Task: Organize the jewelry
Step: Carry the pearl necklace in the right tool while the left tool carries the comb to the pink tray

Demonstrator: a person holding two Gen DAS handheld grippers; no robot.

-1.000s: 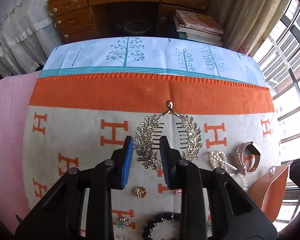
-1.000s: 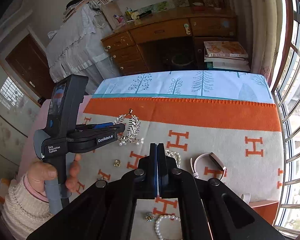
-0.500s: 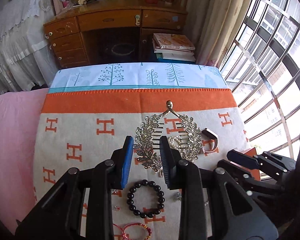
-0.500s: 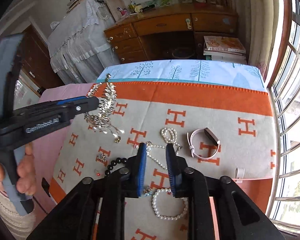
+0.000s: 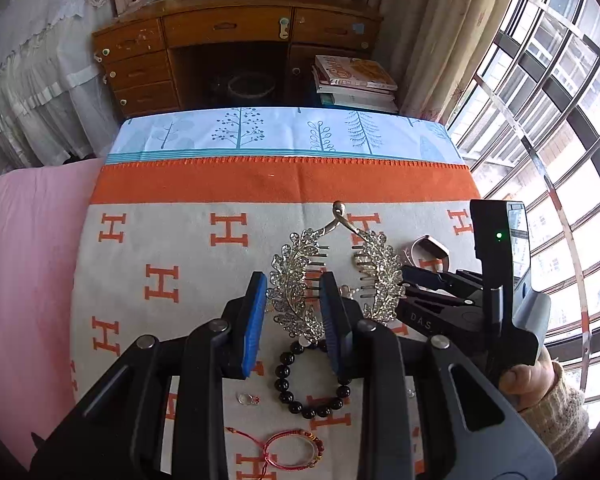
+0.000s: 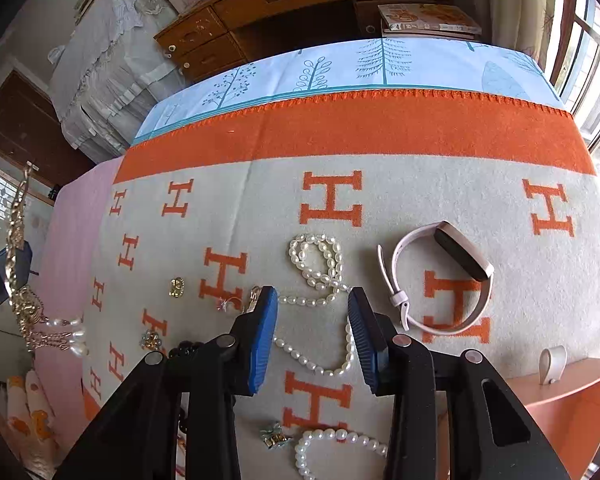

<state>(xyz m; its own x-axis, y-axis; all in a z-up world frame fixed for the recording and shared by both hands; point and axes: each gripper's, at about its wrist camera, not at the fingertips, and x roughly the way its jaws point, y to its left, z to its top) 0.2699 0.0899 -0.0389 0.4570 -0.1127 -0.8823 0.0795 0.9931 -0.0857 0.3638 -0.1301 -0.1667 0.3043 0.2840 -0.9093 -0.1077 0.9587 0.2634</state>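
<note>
My left gripper (image 5: 294,294) is shut on one wing of a gold leaf-shaped hair comb (image 5: 332,276) and holds it in the air above the blanket (image 5: 180,240); the comb also shows at the left edge of the right wrist view (image 6: 20,264). My right gripper (image 6: 312,320) is open and empty, low over a long pearl necklace (image 6: 320,272). A pink-banded watch (image 6: 440,276) lies to its right. A black bead bracelet (image 5: 312,380) and a red cord bracelet (image 5: 292,446) lie under the left gripper.
Small gold and crystal pieces (image 6: 177,286) lie left of the pearls, and a pearl bracelet (image 6: 332,446) lies near the front. An orange box (image 6: 572,400) with a white ring (image 6: 552,364) stands at the right. A wooden desk (image 5: 228,52) and windows (image 5: 548,100) lie beyond.
My right gripper opened wide and dropped closer over the pearl necklace. My left gripper lifted the comb higher and back, away from the blanket.
</note>
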